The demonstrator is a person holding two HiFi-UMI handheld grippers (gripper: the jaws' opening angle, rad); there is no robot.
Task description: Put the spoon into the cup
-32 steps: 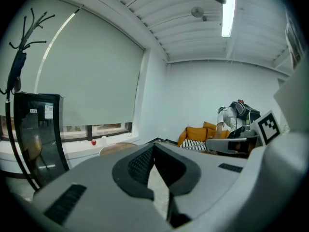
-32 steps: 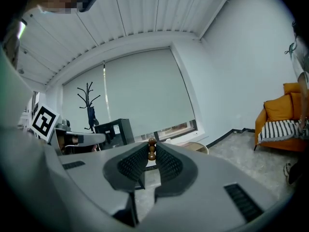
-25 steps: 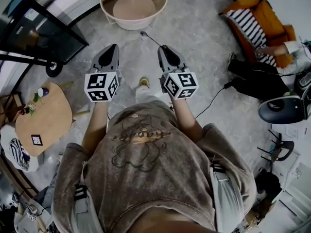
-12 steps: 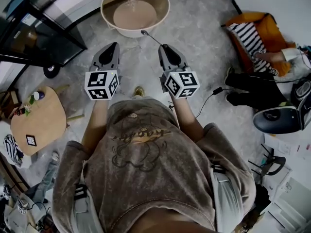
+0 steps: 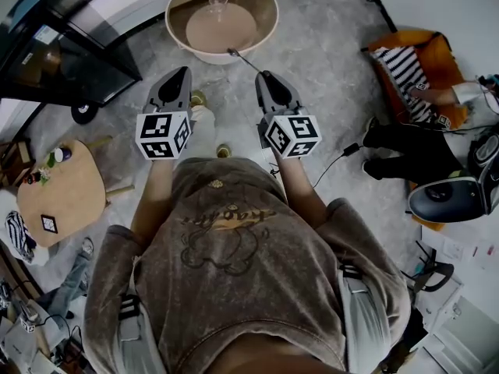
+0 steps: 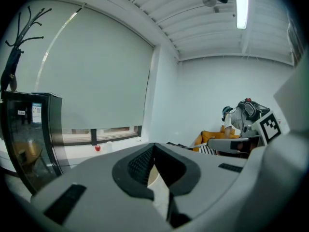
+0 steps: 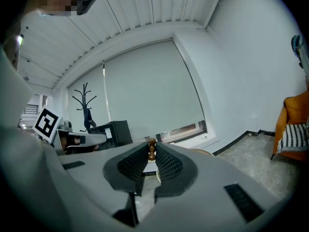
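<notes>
A clear glass cup (image 5: 217, 1) stands on a round cream table (image 5: 176, 23) at the top of the head view. My right gripper (image 5: 263, 75) is shut on a thin spoon (image 5: 243, 61), which sticks out forward and to the left, its far end over the table's near rim. In the right gripper view the spoon's brown beaded part (image 7: 152, 148) shows between the ribbed pads of that gripper (image 7: 151, 154). My left gripper (image 5: 184, 71) is held level beside it, short of the table. Its jaws (image 6: 154, 151) meet at the tips with nothing in them.
A black glass cabinet (image 5: 54, 53) stands at the left, with a small wooden side table (image 5: 66, 189) below it. At the right are an orange sofa (image 5: 417, 41) with a seated person (image 5: 456, 93), a black cable (image 5: 337, 156) and a round dark appliance (image 5: 452, 197).
The person has walked forward: the round table and cup have come nearer in the head view. Both grippers keep their pose, and the spoon stays in the right one.
</notes>
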